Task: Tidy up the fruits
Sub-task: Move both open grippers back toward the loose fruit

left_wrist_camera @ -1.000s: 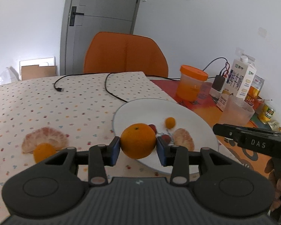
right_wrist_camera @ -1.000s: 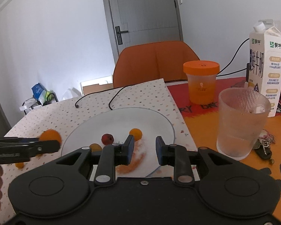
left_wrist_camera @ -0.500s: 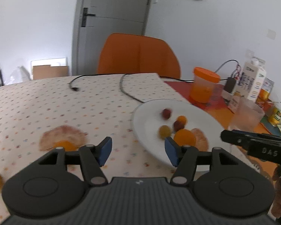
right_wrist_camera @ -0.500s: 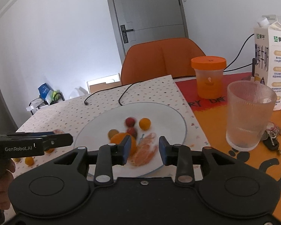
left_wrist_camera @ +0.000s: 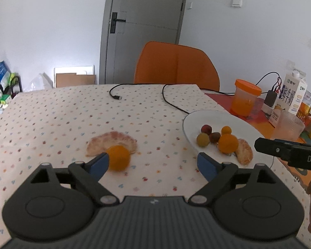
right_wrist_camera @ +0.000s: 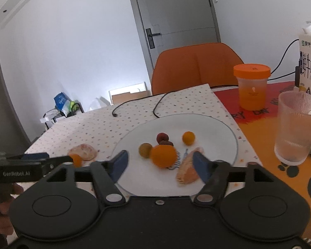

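Now, left gripper [left_wrist_camera: 153, 163]: jaws spread wide, holding nothing, above the dotted cloth [left_wrist_camera: 72, 120].
Right gripper [right_wrist_camera: 159, 164]: jaws apart and empty, over the plate's near rim.
Plate [right_wrist_camera: 217, 124]: toward the cloth's right edge; carries an orange [right_wrist_camera: 163, 156], a peeled segment [right_wrist_camera: 187, 171] and four small fruits.
Off the plate: a second orange [left_wrist_camera: 118, 157] on the cloth, touching a peeled half [left_wrist_camera: 112, 140], just beside the left gripper's left finger.
Right side: glass [right_wrist_camera: 296, 128], lidded cup [right_wrist_camera: 252, 87].
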The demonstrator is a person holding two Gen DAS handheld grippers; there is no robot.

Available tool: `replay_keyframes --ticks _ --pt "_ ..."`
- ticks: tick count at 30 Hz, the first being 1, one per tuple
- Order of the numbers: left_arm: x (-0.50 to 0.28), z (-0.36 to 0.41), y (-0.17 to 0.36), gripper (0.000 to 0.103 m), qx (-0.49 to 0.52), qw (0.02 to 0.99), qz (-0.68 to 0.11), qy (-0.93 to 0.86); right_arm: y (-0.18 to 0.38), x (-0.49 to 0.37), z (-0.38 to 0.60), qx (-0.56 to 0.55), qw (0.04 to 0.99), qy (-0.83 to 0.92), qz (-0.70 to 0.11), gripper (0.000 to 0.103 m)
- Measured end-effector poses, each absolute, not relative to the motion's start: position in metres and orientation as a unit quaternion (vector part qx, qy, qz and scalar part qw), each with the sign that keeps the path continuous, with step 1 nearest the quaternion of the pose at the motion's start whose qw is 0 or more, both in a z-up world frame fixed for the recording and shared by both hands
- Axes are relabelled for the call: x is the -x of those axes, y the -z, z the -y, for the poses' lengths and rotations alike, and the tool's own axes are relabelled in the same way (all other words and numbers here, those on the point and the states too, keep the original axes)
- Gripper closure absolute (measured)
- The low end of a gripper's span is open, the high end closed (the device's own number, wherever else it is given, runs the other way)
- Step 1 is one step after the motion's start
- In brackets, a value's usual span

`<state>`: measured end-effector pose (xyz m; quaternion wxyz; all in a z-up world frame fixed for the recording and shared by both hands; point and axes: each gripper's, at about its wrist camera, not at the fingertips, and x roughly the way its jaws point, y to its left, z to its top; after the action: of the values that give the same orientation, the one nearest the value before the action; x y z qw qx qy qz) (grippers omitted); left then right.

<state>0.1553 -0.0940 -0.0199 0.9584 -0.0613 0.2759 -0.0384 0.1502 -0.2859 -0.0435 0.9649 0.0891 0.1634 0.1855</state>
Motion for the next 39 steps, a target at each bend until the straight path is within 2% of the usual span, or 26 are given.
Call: replay_keyframes --ticks 6,13,15,39 --pt "-0.142 0.073 0.02 0.005 0.079 0.958 -0.275 0.025 0.04 -0.144 0.273 -0.086 0.966 -0.191 -0.154 0.0" --pt "-0.126 0.047 0.02 0.004 0.099 0.956 -0.278 -0.008 0.037 -0.14 0.254 -0.072 0.965 -0.198 -0.158 0.0" --pt "-0.122 0.042 0.02 0.0 0.096 0.957 -0.274 -0.014 0.037 -0.138 0.25 -0.076 0.963 -0.204 -0.161 0.0" --pt "-0.078 -0.022 0.013 0.0 0.12 0.96 -0.252 -0.037 0.027 -0.108 0.178 -0.034 0.944 -0.282 -0.17 0.0"
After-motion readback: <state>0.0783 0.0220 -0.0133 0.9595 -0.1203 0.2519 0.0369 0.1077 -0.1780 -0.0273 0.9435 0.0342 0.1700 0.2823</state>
